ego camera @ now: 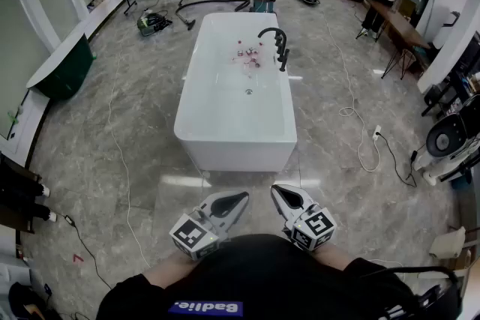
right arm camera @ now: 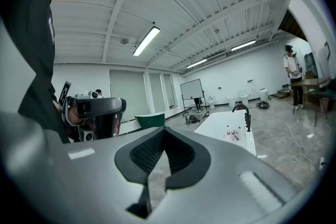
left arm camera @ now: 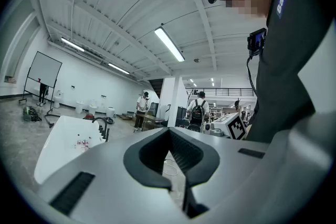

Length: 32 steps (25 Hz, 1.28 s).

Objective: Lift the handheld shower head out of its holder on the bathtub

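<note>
Black shower head [ego camera: 283,58] upright on white bathtub [ego camera: 236,154]

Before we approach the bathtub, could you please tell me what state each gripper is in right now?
Left gripper: closed, holding nothing.
Right gripper: closed, holding nothing.

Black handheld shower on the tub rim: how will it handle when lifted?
Probably rigid: the handheld shower head reads as a slim upright black wand beside the faucet on the bathtub rim. Its narrow, smooth-looking body may slip or twist in a pinch. No hose shows at this distance; if one is attached, expect drag.
</note>
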Tool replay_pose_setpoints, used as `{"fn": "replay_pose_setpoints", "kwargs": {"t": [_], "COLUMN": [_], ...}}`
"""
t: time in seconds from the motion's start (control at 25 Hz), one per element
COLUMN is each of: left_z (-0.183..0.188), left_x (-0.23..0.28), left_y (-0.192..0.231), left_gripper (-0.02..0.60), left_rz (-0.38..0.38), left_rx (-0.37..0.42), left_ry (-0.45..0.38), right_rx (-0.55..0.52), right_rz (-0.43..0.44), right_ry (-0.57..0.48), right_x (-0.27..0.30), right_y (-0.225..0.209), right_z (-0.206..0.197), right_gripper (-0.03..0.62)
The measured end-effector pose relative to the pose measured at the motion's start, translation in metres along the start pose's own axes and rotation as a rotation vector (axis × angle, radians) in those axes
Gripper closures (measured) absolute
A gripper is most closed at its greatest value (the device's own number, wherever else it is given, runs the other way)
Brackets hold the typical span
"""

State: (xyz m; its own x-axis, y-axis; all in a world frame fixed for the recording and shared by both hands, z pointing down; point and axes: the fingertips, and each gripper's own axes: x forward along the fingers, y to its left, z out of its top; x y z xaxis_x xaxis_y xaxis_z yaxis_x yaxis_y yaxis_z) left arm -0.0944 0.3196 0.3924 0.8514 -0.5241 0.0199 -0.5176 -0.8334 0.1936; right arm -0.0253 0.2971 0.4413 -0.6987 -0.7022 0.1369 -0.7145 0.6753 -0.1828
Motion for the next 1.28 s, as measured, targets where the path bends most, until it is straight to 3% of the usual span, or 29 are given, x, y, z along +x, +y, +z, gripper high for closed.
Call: {"fn": "replay_pose_setpoints", "kwargs": {"t": [0.64, 1.04, 1.28], "left_z": [0.0, 0.002, -0.001], "left_x": [0.002, 0.023, 0.058], "left_y": [-0.001, -0.005, -0.019], "left_gripper": [0.588, 0.588, 0.588], "left_rz": [0.005, 0.024, 0.057], "left_rx": [-0.012, -0.006, -0.016], "left_ry": [-0.011, -0.001, -0.006], "right_rx": [0.009, 0.022, 0.012], "right_rz": [-0.011, -0.016, -0.021], "right_ry": [-0.02, -0.019, 0.005], "right_x": [0.0, -0.01, -0.031], "right_y": [-0.002, -0.024, -0.061], "right_z": [0.0, -0.002, -0.007], "right_gripper": [0.603, 0.603, 0.603]}}
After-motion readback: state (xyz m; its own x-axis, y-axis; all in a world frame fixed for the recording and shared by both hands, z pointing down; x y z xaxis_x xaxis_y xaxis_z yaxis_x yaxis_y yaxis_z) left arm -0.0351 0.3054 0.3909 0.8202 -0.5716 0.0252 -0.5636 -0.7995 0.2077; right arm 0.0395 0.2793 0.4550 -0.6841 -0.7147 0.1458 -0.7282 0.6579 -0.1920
